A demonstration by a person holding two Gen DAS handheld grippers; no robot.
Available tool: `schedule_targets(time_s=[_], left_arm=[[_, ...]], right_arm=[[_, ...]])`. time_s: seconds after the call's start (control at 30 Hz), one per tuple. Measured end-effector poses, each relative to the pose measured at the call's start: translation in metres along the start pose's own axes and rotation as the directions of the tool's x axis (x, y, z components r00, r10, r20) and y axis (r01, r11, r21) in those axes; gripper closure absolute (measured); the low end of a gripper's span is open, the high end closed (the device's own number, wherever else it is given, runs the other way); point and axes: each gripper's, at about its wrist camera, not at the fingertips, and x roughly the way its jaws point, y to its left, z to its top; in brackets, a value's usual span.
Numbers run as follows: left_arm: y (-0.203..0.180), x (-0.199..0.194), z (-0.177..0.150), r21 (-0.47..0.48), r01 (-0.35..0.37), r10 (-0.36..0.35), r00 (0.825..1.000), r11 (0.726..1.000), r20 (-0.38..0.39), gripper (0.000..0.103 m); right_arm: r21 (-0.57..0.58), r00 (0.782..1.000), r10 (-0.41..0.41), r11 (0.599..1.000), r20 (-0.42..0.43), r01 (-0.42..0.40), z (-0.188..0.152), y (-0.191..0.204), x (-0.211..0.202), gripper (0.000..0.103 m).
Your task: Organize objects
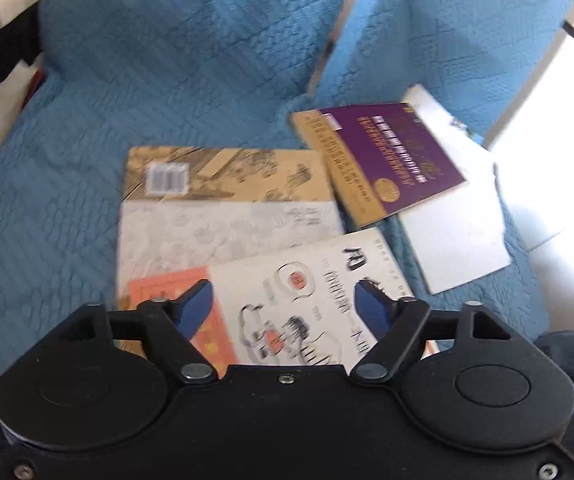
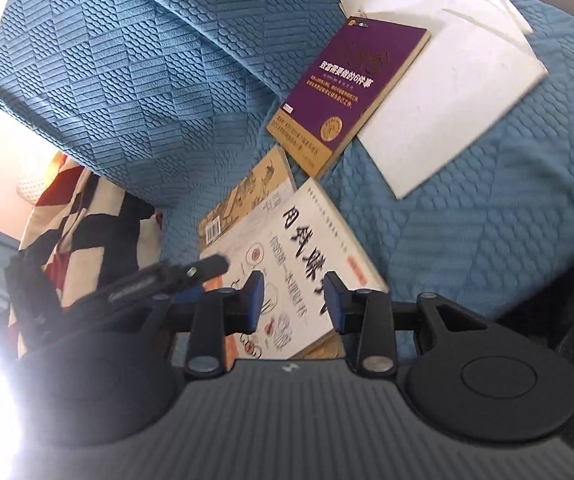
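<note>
Left tongs (image 1: pixel 283 304) spread wide with nothing in them, right tongs (image 2: pixel 294 300) partly apart and empty too, both hovering over the white illustrated book (image 1: pixel 307 292) lying on the tan book (image 1: pixel 223 176); purple book (image 1: pixel 383 156) and white booklet (image 1: pixel 459 236) sit farther right on the blue sofa (image 1: pixel 167 60)

White illustrated book (image 1: pixel 311 292) lies askew atop tan book (image 1: pixel 227 184); purple book (image 1: pixel 387 156) overlaps white booklet (image 1: pixel 459 240) nearby.
</note>
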Motion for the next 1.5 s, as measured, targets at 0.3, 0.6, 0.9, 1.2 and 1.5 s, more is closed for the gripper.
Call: schedule_targets(time_s=[0.3,0.6,0.9,1.2,1.5], left_arm=[[0.004,0.009,0.012,0.039,0.097,-0.096,0.995,0.995,-0.028,0.018],[0.032,0.005,0.014,0.043,0.123,-0.121,0.992,0.992,-0.04,0.015],[0.046,0.02,0.014,0.044,0.035,-0.031,0.996,0.998,-0.085,0.014],[0.051,0.029,0.019,0.024,0.012,-0.009,0.996,1.0,-0.093,0.014],[0.056,0.03,0.015,-0.027,0.081,-0.083,0.989,0.996,-0.118,0.015]], right_arm=[[0.035,0.998,-0.035,0.999,-0.053,0.037,-0.029,0.016,0.014,0.066],[0.08,0.992,-0.108,0.99,-0.065,0.113,-0.039,0.022,0.033,0.055],[0.15,0.991,-0.092,0.983,-0.093,0.105,-0.05,0.03,0.053,0.055],[0.246,0.989,-0.099,0.961,-0.112,0.124,-0.063,0.027,0.074,0.056],[0.21,0.988,-0.133,0.967,-0.079,0.147,-0.055,0.028,0.073,0.057]])
